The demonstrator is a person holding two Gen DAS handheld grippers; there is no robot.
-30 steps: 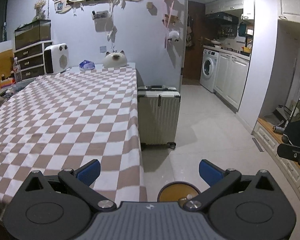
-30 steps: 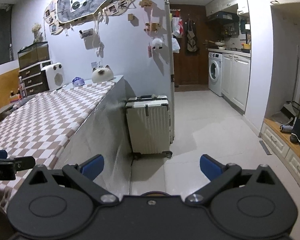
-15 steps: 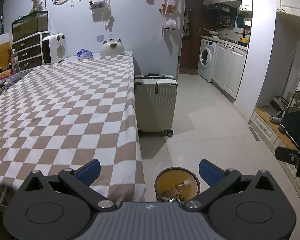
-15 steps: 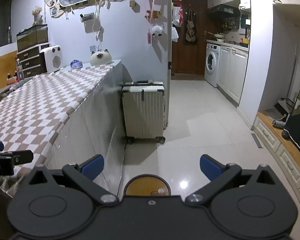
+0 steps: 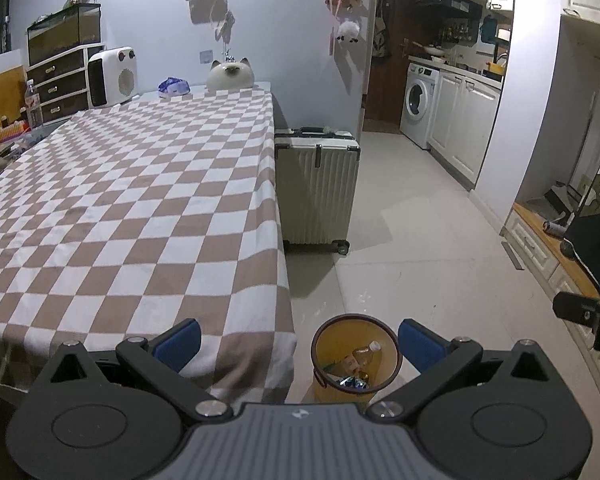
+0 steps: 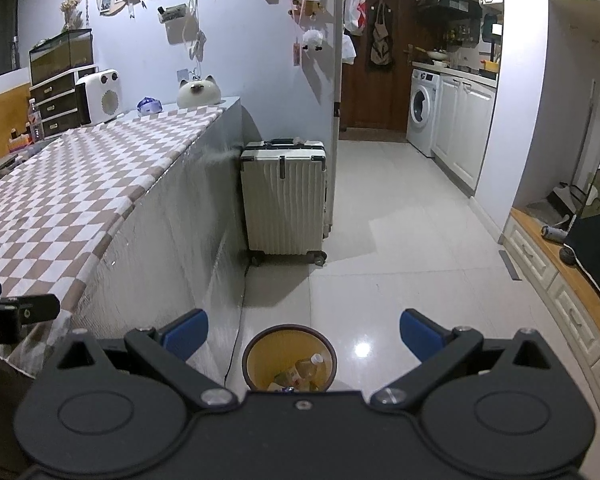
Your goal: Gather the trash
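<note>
A yellow waste bin [image 5: 356, 356] with a dark rim stands on the floor beside the table corner, holding a plastic bottle [image 5: 365, 351] and wrappers. It also shows in the right wrist view as the bin [image 6: 290, 360] with the bottle [image 6: 308, 364] inside. My left gripper [image 5: 298, 342] hangs open above the table's edge and the bin, nothing between its blue pads. My right gripper [image 6: 303, 334] is open too, high over the bin, empty. The other gripper's tip [image 5: 584, 312] pokes in at the right edge of the left wrist view.
The table with a brown-and-white checked cloth [image 5: 132, 200] fills the left. A white suitcase [image 5: 318, 190] stands against its far side. A cat-shaped ornament [image 5: 230, 76], a heater [image 5: 112, 76] and a blue bag [image 5: 173, 86] sit at the far end. Kitchen cabinets and a washing machine [image 5: 418, 108] lie beyond.
Both grippers have risen and tilted downward, so the bin with its trash has come into view below them. Both stay open and empty.
</note>
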